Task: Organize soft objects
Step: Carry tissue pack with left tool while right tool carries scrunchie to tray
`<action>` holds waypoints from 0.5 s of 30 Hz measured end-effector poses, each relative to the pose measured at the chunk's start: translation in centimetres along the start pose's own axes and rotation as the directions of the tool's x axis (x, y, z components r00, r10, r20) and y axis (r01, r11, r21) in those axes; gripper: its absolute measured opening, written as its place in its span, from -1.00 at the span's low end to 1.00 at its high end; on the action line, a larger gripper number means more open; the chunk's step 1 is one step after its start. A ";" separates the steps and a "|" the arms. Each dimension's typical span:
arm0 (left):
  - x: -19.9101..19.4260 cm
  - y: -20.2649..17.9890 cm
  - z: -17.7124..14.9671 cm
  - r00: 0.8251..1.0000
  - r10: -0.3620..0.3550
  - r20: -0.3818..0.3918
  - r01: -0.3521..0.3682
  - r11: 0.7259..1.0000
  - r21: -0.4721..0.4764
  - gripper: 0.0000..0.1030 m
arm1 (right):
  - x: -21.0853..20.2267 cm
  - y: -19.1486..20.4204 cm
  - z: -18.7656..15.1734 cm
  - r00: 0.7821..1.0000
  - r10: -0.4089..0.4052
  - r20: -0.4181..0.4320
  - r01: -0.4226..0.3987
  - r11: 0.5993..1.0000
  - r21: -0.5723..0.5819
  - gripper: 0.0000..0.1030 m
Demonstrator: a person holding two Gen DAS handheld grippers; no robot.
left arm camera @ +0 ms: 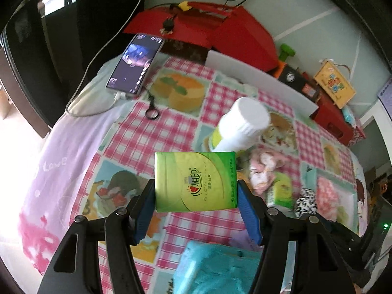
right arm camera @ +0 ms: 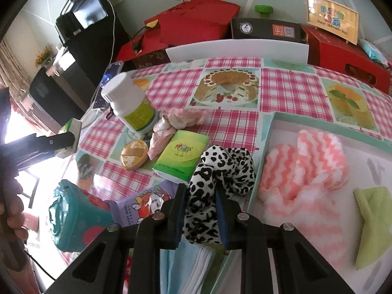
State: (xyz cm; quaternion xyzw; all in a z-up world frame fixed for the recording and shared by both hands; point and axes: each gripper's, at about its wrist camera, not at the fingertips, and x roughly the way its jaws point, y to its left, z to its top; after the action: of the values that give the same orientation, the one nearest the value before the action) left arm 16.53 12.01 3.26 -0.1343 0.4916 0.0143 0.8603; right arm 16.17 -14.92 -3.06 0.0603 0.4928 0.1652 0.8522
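Between the left tongs (left arm camera: pixel 196 193) sits a glossy green tissue pack (left arm camera: pixel 195 181), a flat rectangle pinched by its short ends, long axis running pad to pad, lifted clear of the checked tablecloth (left arm camera: pixel 171 125). Right tongs (right arm camera: pixel 199 210) are narrowed on a floppy leopard-print cloth (right arm camera: pixel 220 169), bunched and trailing away from them. Just past it lies a second green pack (right arm camera: pixel 182 154), then one white bottle (right arm camera: pixel 129 103). Right of those tongs, a shallow tray (right arm camera: pixel 267 142) holds two fuzzy pink-striped socks (right arm camera: pixel 303 169).

Green tissue pack (left arm camera: pixel 194 181) lifted; leopard-print cloth (right arm camera: pixel 215 171) bunched beside tray (right arm camera: pixel 267 132).
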 end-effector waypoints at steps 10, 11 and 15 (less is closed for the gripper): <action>-3.1 -2.8 0.4 0.994 -0.043 0.096 0.040 0.999 0.033 0.26 | -2.9 -0.2 0.6 0.997 0.014 0.078 -0.015 1.000 0.007 -0.53; -3.4 -3.0 0.3 0.993 -0.047 0.104 0.044 0.998 0.036 0.26 | -3.3 -0.2 0.7 0.996 0.016 0.087 -0.017 1.000 0.009 -0.53; -4.8 -3.9 0.2 0.989 -0.056 0.133 0.049 0.997 0.057 0.26 | -5.1 -0.3 1.1 0.991 0.016 0.132 -0.018 1.000 0.011 -0.52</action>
State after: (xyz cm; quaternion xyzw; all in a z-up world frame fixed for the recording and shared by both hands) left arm 14.86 8.78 8.26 -0.1230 0.4287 -0.0125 0.8949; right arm 14.85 -16.91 1.59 0.0805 0.4360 0.1653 0.8810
